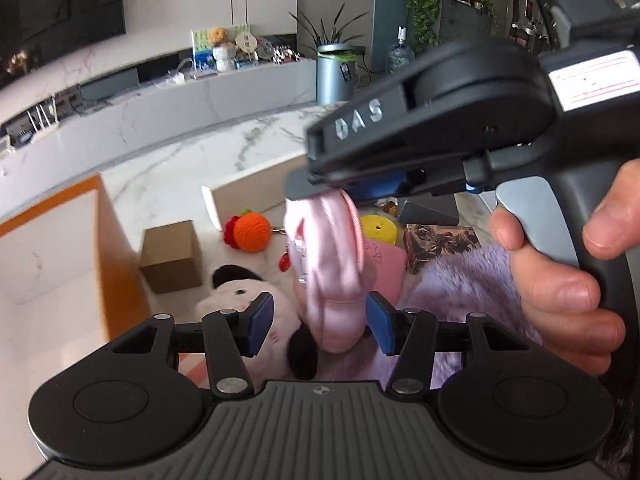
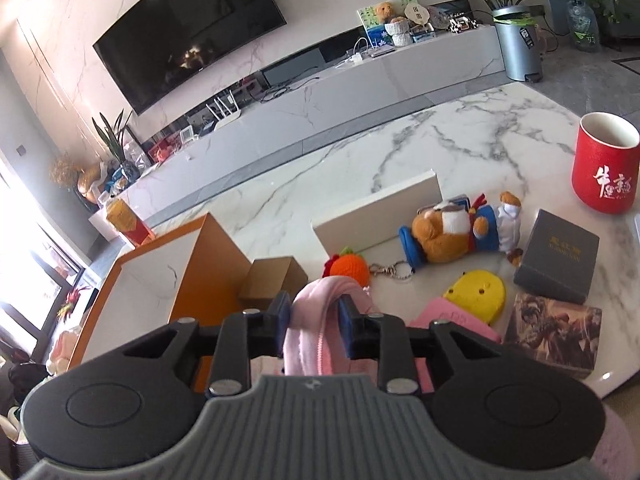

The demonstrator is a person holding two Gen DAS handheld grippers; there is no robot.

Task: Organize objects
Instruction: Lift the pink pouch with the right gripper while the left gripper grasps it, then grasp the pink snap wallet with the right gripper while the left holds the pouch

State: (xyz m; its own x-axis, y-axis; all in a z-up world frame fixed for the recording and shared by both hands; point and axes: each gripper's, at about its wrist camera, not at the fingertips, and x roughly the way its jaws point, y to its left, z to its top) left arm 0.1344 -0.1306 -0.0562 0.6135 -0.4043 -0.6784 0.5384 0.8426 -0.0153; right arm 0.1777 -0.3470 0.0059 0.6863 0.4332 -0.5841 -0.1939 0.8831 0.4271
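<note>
The right gripper [image 2: 313, 326] pinches a pink fabric pouch [image 2: 316, 320] by a fold at its upper edge, pads pressed into the cloth. The pouch hangs in the air above the marble table [image 2: 460, 132], near the orange box [image 2: 208, 272]. The left gripper [image 1: 316, 322] stands spread, with the lower end of the pouch [image 1: 332, 272] between its pads; whether a pad touches it cannot be told. The item appears soft, light and limp, so it will likely sag and swing. Recommended hold: a bunched fold or the seam beside the zipper. Slippage looks unlikely; breakage is not a concern.
</note>
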